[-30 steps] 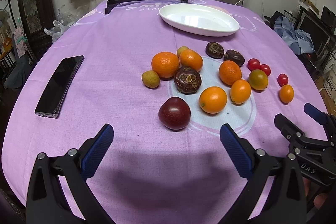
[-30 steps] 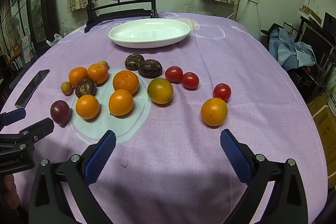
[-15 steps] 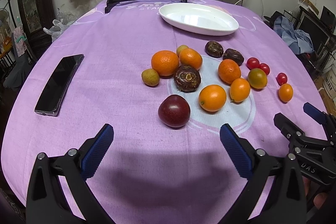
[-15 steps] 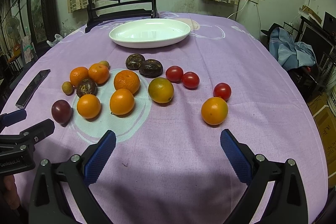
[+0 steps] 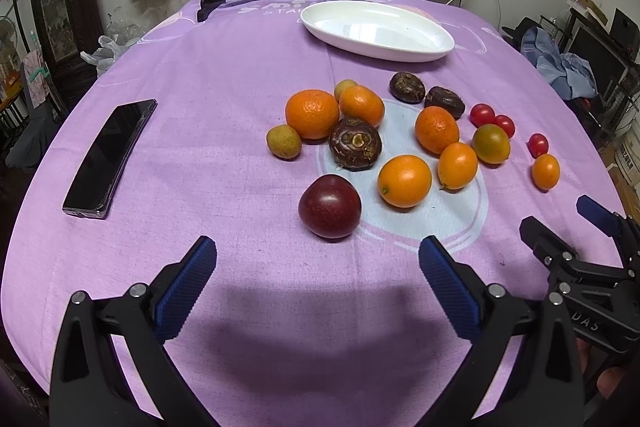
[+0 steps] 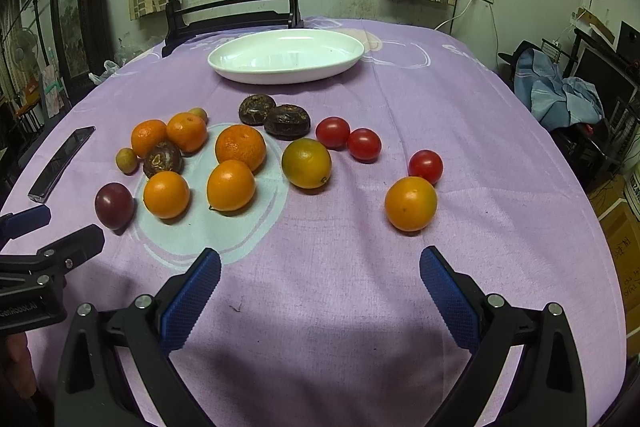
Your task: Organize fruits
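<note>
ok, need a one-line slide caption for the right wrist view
Open right tool hovers over the purple tablecloth, facing scattered fruit and an empty white oval plate; nearest, a lone round orange citrus fruit.

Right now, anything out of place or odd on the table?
One thing: a black phone lies on the purple cloth, left of the fruit. The white dish holds nothing; all fruit sits loose on the cloth. Nothing spilled or damaged.

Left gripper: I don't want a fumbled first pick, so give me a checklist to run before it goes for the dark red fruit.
1. Left gripper open: ok.
2. Dark red fruit ahead between the fingers, nothing on top: ok.
3. Room beside it: orange apart, brown fruit close behind; ok.
4. White plate empty: ok.
5. Right gripper open, off to the side: ok.
6. Fruit's firmness: cannot tell.
</note>
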Demonstrator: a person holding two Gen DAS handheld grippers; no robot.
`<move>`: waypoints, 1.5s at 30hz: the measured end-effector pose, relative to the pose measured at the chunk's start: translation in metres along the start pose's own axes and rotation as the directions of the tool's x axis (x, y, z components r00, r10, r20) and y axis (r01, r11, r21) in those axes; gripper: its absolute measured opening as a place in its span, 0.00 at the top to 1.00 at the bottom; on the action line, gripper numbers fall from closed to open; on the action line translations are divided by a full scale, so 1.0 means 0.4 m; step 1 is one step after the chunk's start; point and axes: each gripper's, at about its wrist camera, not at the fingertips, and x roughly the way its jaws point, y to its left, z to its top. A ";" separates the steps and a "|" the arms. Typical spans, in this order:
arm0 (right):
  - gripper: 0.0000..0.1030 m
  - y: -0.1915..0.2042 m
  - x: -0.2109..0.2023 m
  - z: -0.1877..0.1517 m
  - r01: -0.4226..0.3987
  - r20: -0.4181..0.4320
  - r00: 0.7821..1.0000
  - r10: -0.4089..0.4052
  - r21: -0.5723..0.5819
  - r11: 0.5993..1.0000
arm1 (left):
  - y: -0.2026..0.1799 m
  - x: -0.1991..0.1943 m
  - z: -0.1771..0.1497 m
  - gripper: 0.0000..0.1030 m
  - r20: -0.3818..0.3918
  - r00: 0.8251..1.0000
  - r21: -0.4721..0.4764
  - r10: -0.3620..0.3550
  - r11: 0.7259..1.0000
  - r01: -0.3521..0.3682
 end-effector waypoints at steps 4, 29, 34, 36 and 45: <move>0.03 -0.003 0.000 -0.002 0.005 0.003 1.000 -0.005 0.001 1.000 | 0.003 0.008 0.002 0.04 -0.006 1.000 0.006 0.004 1.000 -0.004; 0.03 -0.034 0.015 -0.011 -0.070 -0.027 0.997 0.068 -0.090 0.993 | 0.058 0.122 0.033 0.22 -0.145 0.987 0.068 -0.070 0.994 0.080; 0.03 -0.048 0.023 -0.008 -0.062 -0.036 0.998 0.058 -0.105 0.993 | 0.015 0.140 0.053 0.30 -0.133 0.989 0.100 -0.068 0.992 0.082; 0.03 -0.061 0.030 -0.010 -0.041 -0.044 0.998 0.037 -0.109 0.993 | 0.004 0.136 0.060 0.63 -0.110 0.991 0.115 -0.079 0.989 0.092; 0.03 -0.143 0.083 -0.002 -0.023 -0.152 0.988 0.000 -0.150 0.988 | 0.041 0.103 0.073 0.64 -0.073 0.992 0.036 -0.101 0.994 0.104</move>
